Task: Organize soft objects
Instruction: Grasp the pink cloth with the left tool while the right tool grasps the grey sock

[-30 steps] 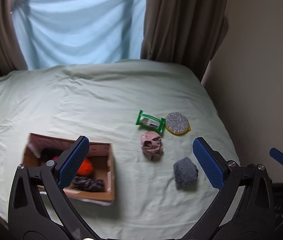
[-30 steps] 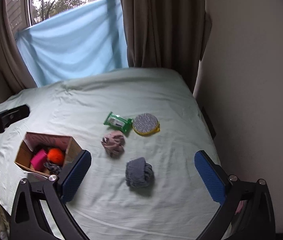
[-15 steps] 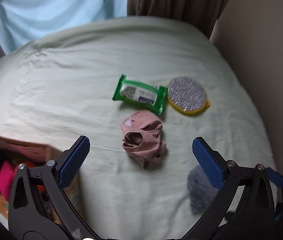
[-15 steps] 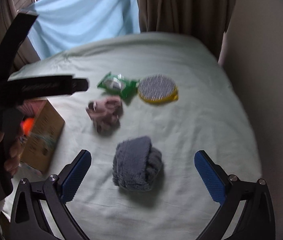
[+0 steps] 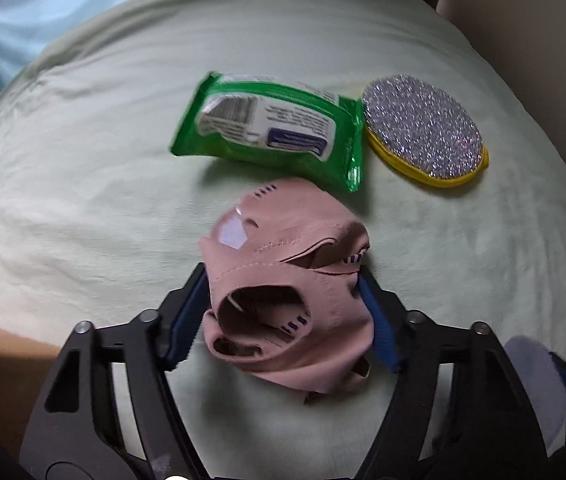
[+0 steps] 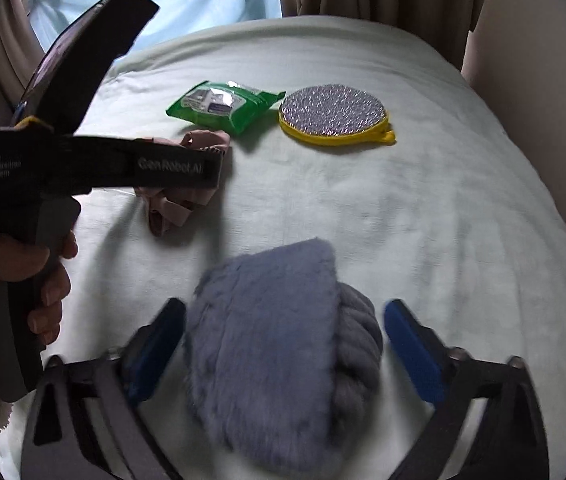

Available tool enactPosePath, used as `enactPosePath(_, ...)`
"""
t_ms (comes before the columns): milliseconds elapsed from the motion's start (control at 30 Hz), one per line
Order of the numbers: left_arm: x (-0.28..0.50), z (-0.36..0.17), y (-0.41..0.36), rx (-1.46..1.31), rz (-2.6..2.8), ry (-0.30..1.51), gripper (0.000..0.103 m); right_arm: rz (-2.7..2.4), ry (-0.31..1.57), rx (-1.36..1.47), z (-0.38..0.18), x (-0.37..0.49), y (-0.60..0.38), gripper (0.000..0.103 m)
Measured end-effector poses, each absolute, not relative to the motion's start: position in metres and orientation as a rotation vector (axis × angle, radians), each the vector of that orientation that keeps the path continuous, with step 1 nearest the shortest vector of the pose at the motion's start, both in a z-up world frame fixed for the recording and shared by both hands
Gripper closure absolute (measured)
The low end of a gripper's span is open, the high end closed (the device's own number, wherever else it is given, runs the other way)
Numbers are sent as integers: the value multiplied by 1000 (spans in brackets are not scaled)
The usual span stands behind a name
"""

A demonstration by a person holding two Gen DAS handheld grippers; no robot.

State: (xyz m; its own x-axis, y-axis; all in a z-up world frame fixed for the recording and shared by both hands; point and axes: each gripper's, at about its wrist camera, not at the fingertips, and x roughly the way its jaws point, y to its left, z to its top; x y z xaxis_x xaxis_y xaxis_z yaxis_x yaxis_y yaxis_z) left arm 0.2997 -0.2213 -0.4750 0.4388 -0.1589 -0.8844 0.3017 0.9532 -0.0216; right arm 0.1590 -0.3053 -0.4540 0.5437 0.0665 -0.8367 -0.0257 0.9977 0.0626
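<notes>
Between the 2 blue pads of the left gripper (image 5: 283,316) lies a crumpled pink garment (image 5: 287,300), resting on the pale green bedsheet (image 5: 83,208). Its jaws have just been closing, and both pads now sit against the sides of the cloth; the left pad is pressed to the fabric, while the right pad is partly covered by a fold, so how firmly it bites is hard to tell. Beyond the tips of that gripper is a green pack of wipes (image 5: 271,132), label side up, and just to the right of the pack a round glittery scrubber with a yellow rim (image 5: 423,132).

Lower in the right wrist view, the right gripper (image 6: 283,344) straddles a rolled grey-blue fluffy towel (image 6: 275,360). Its jaws have also just been closing, yet they stand about 2 thirds open: the left pad is at the edge of the towel, blurred, and the right pad is clear of it with sheet showing between. Nothing is held there. Left of this gripper, a person's hand (image 6: 15,280) grips the black handle of the other tool, whose arm crosses over the pink garment. Farther ahead are the same wipes and scrubber, side by side.
</notes>
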Motion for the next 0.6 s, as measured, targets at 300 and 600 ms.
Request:
enactPosePath(300, 305, -471, -224, 159, -310, 1083, 57, 61, 1018, 72, -459, 163, -311, 38)
enactPosePath(600, 302, -452, -223, 150, -305, 1061, 61, 70, 1019, 116, -447, 165, -316, 46)
